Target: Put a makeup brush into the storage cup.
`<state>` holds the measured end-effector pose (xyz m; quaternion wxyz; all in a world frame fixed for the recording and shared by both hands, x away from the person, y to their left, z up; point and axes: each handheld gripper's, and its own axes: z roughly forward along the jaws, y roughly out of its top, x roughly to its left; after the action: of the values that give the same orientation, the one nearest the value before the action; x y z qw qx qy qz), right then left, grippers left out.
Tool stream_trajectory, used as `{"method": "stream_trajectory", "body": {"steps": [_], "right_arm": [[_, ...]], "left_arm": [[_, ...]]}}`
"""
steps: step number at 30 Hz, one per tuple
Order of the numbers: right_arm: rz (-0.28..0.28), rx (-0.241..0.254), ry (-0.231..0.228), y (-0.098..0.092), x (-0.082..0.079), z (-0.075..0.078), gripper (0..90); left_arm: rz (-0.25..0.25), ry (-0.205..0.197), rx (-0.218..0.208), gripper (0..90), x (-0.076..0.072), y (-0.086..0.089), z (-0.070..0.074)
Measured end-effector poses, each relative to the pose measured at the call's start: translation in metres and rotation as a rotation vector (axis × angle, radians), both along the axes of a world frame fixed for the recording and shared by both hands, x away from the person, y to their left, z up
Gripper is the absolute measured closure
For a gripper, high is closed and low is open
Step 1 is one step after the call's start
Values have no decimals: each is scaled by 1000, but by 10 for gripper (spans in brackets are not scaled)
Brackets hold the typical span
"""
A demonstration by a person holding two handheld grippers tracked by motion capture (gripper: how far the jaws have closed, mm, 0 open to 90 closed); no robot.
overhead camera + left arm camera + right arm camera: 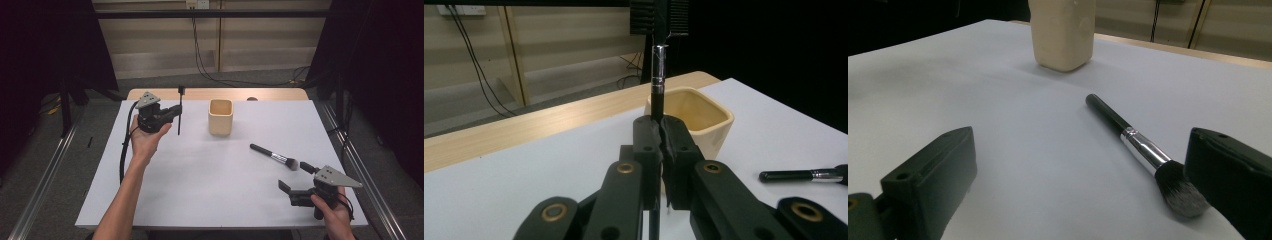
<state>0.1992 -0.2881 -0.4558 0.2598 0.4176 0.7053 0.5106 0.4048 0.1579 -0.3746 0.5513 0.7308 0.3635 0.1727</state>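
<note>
My left gripper (176, 111) (660, 131) is raised over the table's back left, shut on a thin black brush (179, 107) (658, 70). The brush stands upright with its flat dark head on top. Just right of it sits a cream square cup (220, 116) (696, 112) (1063, 32), empty as far as I can see. A black-handled makeup brush (275, 156) (1143, 150) (804, 175) with a silver ferrule lies flat on the table, bristles toward the near right. My right gripper (296, 176) (1082, 145) rests low at the near right, open, its right jaw beside the bristles.
The white tabletop (210, 190) has a wooden strip (220, 94) along its far edge. Black curtains hang at both sides, and cables run down the back wall. The left gripper's cable (123, 150) trails along the table's left side.
</note>
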Motion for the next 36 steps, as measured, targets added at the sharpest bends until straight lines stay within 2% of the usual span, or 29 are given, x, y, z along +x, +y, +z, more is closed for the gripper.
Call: {"method": "stream_trajectory", "body": {"steps": [7, 10, 24, 36], "right_arm": [[-3, 0, 1, 0, 0, 0, 2], [-3, 3, -2, 0, 0, 0, 2], [-7, 23, -2, 1, 0, 0, 2], [-5, 24, -2, 1, 0, 0, 2]], "left_arm": [[-20, -4, -11, 862, 2, -11, 9], [-34, -22, -4, 862, 2, -18, 13], [-77, -62, -30, 862, -2, -40, 25], [-86, -76, -44, 862, 10, -61, 28]]}}
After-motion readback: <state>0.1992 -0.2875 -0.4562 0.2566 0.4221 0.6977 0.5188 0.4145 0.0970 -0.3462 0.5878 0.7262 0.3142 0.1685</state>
